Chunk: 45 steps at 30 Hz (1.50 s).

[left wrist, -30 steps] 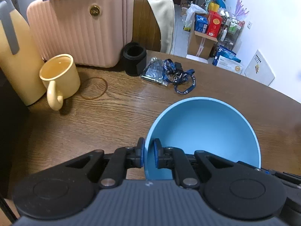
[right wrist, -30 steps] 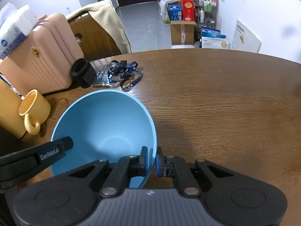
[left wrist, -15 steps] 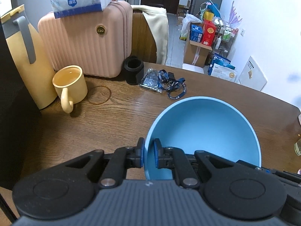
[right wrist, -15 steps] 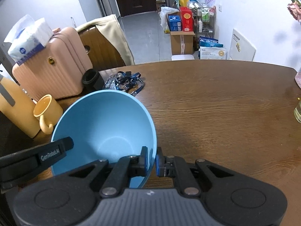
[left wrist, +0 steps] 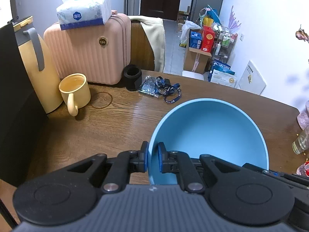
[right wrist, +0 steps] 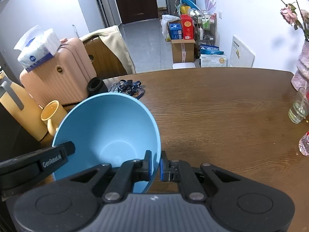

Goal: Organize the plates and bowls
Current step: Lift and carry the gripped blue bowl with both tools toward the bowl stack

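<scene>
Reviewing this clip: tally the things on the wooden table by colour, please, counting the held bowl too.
Blue: 2, the bowl and lanyard
Yellow: 2, the mug and jug
Pink: 1, the case
Black: 1, the cup
Clear: 1, the glass
Total: 7

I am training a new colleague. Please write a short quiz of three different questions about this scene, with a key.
1. True or false: both grippers clamp one blue bowl.
2. Which object stands nearest the yellow mug: A) yellow jug, B) glass, C) cardboard box?
3. What lies on top of the pink suitcase?

Key: 1 true: left gripper and right gripper pinch opposite rims. 2 A. 3 a tissue pack.
</scene>
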Motion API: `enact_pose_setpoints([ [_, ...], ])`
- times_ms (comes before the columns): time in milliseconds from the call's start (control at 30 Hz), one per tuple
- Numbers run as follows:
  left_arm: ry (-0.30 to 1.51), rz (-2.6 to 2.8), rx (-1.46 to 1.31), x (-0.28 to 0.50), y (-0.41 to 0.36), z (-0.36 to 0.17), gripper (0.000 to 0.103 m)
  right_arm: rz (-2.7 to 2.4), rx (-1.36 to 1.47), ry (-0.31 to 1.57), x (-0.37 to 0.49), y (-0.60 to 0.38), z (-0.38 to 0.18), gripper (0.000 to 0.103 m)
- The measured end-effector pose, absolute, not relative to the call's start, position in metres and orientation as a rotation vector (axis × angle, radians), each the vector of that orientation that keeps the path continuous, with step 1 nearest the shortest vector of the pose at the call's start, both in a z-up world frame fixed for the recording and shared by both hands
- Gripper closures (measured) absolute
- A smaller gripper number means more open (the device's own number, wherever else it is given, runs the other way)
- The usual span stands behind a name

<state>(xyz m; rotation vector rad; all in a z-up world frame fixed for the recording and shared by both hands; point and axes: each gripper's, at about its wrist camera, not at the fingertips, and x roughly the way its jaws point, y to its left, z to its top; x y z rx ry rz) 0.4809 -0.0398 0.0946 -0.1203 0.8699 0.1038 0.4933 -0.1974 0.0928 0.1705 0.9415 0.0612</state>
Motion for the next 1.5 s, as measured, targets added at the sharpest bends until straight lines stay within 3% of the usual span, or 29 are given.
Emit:
enact_pose_setpoints([
  [800, 0.835, 0.021, -0.081, 0.402, -0.092, 0.114, 0.092, -0.014, 0.196, 0.884, 0.401, -0.246, 0.117, 0.095],
  [1500, 0.905, -0.052, -0.058, 0.375, -0.139, 0.069, 0.092, -0.091, 0.241, 0.941, 0.357, -0.299, 0.067, 0.095],
])
